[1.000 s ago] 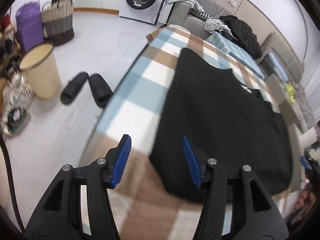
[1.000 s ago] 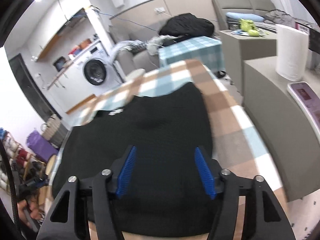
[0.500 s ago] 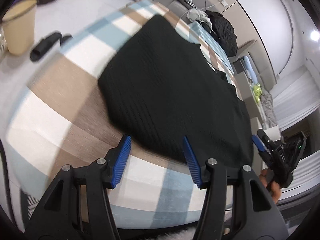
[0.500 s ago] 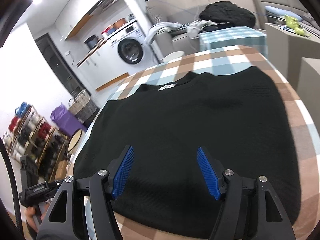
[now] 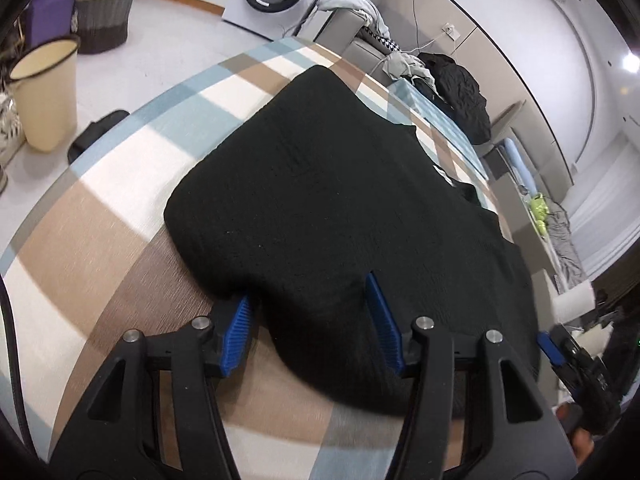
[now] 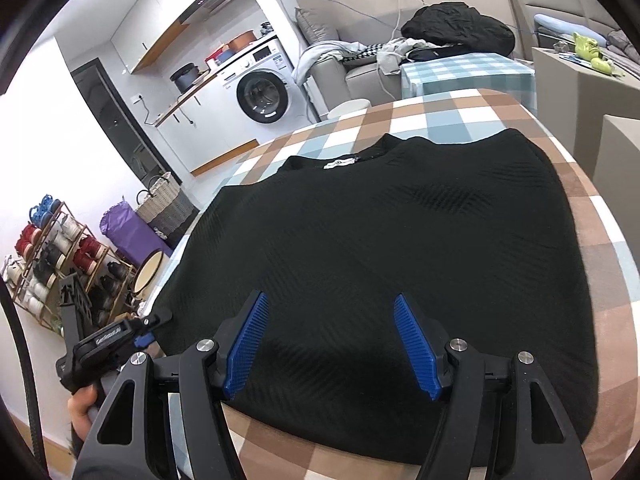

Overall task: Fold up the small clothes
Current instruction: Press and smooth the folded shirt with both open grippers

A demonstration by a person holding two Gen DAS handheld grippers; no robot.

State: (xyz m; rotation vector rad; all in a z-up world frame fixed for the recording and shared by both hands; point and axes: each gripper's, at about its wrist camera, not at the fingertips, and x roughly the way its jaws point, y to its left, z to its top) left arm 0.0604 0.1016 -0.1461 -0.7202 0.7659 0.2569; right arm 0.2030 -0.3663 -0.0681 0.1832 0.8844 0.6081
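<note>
A black knit sweater (image 5: 344,208) lies flat on a checked tablecloth (image 5: 104,216), with its collar and white label (image 6: 340,163) at the far end. My left gripper (image 5: 310,322) is open at the sweater's near hem, and a fold of the hem bulges between its blue fingers (image 5: 236,330). My right gripper (image 6: 332,346) is open just above the sweater's (image 6: 400,248) near hem, with the cloth lying flat under it. Each gripper shows at the edge of the other's view: the right gripper (image 5: 560,354) and the left gripper (image 6: 120,336).
On the floor to the left stand a cream bin (image 5: 48,92), a woven basket (image 5: 106,4), a black slipper (image 5: 98,134) and a shoe rack (image 6: 60,264). A washing machine (image 6: 260,92) and a sofa with clothes (image 6: 456,30) lie beyond. Grey cabinets (image 6: 584,92) stand at the right.
My left gripper has moved forward onto the sweater's hem, which now bulges between its fingers. My right gripper has moved slightly closer over the hem. Both stay open.
</note>
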